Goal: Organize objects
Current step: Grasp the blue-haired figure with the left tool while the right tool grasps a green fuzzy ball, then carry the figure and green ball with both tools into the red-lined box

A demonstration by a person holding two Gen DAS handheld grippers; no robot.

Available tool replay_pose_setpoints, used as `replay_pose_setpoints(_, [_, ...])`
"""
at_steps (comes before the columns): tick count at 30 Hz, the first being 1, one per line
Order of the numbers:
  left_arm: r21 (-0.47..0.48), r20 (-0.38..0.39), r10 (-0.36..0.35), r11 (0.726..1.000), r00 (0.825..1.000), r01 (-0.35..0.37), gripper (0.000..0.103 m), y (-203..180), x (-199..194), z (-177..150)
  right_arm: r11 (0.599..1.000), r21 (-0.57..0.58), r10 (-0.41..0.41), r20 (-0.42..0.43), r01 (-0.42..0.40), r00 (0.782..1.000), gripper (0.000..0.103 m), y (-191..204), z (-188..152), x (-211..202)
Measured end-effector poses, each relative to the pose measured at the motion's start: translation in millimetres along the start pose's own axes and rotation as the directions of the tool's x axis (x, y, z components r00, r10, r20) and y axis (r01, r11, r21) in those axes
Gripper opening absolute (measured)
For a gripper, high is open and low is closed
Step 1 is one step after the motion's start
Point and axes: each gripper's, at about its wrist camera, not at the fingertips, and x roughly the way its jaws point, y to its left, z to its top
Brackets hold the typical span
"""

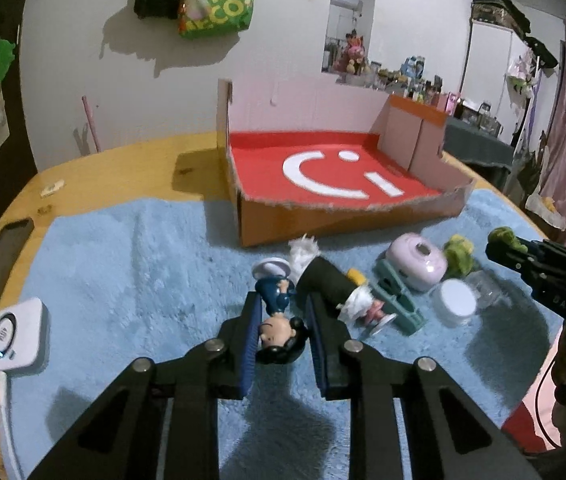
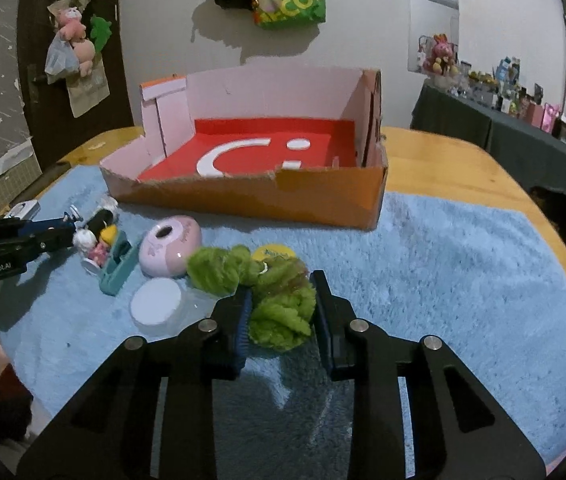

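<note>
Left gripper [image 1: 283,312] spread around figurine [image 1: 281,322] lying on rug [image 1: 131,264], not pinching. Right gripper [image 2: 281,304] spread astride green plush [image 2: 279,308]. Box [image 1: 323,176] at 12 o'clock. Squeeze figurine's head squarely, lift clear of neighbours, carry to box.

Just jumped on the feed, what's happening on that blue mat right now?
Two hand-held grippers are each at a toy. The left gripper straddles a small dark-haired figurine lying on the blue mat. The right gripper has its fingers around a green fuzzy plush. The open red-floored cardboard box behind them holds nothing yet.
</note>
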Motion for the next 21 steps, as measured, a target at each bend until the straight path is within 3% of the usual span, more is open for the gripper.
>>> replay_pose_setpoints(15, [0.034,0.068,-0.019,0.999,0.998,0.017,0.024,-8,-18,19,1.0,0.006,0.01,0.031,-0.01,0.999,0.026,-1,19,-7])
replay_pose_setpoints(21, [0.048,0.077,-0.047,0.998,0.996,0.044,0.024,-9,-9,49,1.0,-0.003,0.006,0.056,-0.006,0.998,0.026,-5,49,-8])
